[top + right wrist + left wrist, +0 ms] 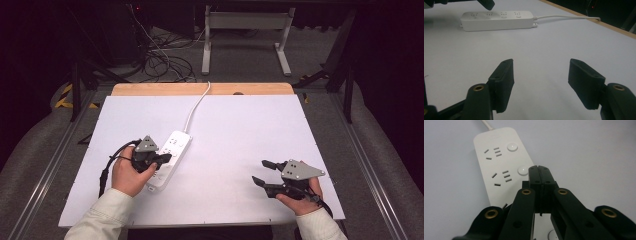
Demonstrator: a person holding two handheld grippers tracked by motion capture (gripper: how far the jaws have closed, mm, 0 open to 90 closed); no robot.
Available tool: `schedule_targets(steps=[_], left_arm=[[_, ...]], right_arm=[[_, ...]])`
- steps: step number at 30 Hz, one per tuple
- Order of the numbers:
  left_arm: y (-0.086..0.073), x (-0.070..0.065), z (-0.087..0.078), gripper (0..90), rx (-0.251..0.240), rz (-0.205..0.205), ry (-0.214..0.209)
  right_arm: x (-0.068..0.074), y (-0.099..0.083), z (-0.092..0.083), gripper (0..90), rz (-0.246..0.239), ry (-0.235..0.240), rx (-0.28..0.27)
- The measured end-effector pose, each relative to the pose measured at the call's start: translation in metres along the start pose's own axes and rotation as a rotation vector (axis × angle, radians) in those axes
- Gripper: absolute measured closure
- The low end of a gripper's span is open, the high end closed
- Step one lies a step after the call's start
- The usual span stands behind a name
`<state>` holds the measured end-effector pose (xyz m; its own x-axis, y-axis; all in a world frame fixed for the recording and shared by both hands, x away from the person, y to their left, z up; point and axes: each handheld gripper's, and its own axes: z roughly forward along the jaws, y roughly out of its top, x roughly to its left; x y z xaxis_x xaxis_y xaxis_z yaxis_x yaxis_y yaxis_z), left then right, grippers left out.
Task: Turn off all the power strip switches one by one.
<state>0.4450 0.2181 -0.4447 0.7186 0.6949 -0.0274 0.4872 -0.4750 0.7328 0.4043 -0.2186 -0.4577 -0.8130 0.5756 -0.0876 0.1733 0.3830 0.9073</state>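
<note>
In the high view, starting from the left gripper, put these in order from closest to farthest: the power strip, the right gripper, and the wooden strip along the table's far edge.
1. power strip: right under the tips of the left gripper, at the table's left.
2. right gripper: across the white table, near its right front.
3. wooden strip: along the table's far edge, beyond the strip's cord.

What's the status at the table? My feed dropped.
Left gripper shut, tips by a round button on the power strip. Right gripper open, holding nothing, apart from it. Nothing in the way.
</note>
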Motion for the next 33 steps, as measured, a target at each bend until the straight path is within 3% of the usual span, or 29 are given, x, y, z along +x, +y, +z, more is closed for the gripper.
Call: schedule_targets(steps=[7,8,14,33], left_arm=[[-0.001,0.0,0.005,90.0,0.057,0.008,-0.002],[-0.001,-0.001,0.006,90.0,0.063,0.001,-0.017],[-0.002,-0.001,0.009,90.0,0.09,0.013,-0.007],[-0.006,-0.001,0.012,90.0,0.093,0.001,-0.003]], right_arm=[[0.0,0.0,0.0,38.6,0.005,-0.001,0.002],[0.0,0.0,0.0,38.6,0.0,-0.001,0.001],[0.0,0.0,0.0,38.5,0.0,0.0,0.001],[0.001,0.0,-0.001,38.5,-0.002,-0.002,-0.001]])
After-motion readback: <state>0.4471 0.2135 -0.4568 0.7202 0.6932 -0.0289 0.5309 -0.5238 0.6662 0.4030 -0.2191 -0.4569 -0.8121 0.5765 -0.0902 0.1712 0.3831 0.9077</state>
